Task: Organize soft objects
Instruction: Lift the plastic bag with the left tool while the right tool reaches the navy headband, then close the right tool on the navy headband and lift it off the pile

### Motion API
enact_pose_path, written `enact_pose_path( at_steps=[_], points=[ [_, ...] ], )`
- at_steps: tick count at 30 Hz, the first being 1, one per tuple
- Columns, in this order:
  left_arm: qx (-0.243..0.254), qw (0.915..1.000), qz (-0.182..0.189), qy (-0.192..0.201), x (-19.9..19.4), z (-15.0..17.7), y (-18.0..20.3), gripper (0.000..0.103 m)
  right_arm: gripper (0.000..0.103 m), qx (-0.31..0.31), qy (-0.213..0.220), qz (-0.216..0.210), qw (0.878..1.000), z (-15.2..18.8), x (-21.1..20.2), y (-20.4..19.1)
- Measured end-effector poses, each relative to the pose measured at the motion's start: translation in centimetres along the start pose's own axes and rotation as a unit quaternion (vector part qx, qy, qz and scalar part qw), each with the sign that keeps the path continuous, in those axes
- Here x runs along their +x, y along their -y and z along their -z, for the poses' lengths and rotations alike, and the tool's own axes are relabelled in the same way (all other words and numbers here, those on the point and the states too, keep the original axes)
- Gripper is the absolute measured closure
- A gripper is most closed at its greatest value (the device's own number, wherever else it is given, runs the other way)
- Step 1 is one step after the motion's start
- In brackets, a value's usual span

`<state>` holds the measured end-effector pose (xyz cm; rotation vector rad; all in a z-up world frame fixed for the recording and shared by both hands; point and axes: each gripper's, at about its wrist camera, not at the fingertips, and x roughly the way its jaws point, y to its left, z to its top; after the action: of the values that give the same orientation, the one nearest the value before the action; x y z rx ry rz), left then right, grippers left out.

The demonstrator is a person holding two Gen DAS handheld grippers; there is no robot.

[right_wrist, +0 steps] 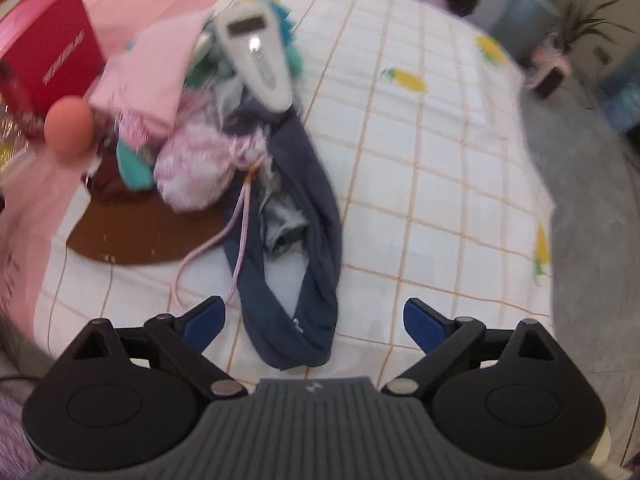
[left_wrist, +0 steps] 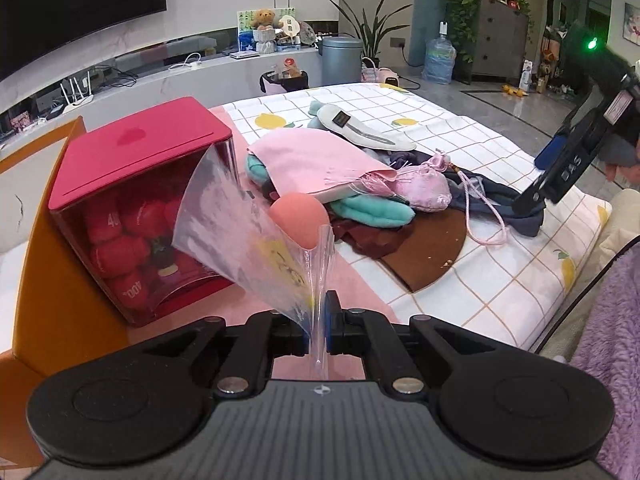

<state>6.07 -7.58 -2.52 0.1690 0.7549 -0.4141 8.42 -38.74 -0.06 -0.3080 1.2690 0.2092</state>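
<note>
The left tongs (left_wrist: pixel 318 320) are closed on the edge of a clear bag (left_wrist: pixel 256 240), pinching the film so that its mouth stands up and fans open towards the pile. A peach ball (left_wrist: pixel 300 220) shows at the bag's far rim; whether it sits inside the bag or just behind it I cannot tell. Holding the bag by one edge leaves the other hand free to feed things in, which is probably why it is kept raised beside the red box (left_wrist: pixel 132 184) of red balls rather than laid flat.

The right tongs (right_wrist: pixel 314 320) stand wide open and point steeply down at the bed (right_wrist: pixel 440 160), gripping nothing. Directly between the pads lies the near loop of a navy band (right_wrist: pixel 288 320), flat on the checked sheet and running back to the pile. The wide opening suits a bunched, floppy thing: it lets the pads straddle the fabric before closing.

The rest of the soft things are heaped mid-bed: a pink cloth (left_wrist: pixel 316 164) on top, a pink pouch (right_wrist: pixel 196 168) with its cord trailing forward, teal fabric (left_wrist: pixel 372 208), a white insole (right_wrist: pixel 256 52) across the back, and a brown mat (right_wrist: pixel 136 232) underneath.

My guess is the band is the next pick, bound for the bag.
</note>
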Motion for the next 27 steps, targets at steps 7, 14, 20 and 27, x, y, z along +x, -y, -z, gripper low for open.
enact_pose_path(
  at_steps=[7, 14, 20, 27],
  points=[
    [0.023, 0.9994, -0.02, 0.017, 0.0, 0.6, 0.6, 0.097, 0.01, -0.031, -0.029, -0.04, 0.998, -1.0, 3.5, -0.2],
    [0.025, 0.9994, -0.024, 0.008, 0.4, 0.8, 0.6, 0.097, 0.082, 0.001, 0.009, -0.067, 0.998, -0.9, 3.1, 0.3],
    [0.016, 0.9996, -0.023, 0.008, 0.2, 0.7, 0.1, 0.097, 0.096, 0.054, 0.007, -0.056, 0.997, -0.5, 2.4, 1.4],
    [-0.005, 0.9997, -0.022, 0.008, -0.4, 0.3, -0.7, 0.097, 0.096, 0.04, 0.04, -0.048, 0.997, -0.2, -2.6, -0.3]
  ],
)
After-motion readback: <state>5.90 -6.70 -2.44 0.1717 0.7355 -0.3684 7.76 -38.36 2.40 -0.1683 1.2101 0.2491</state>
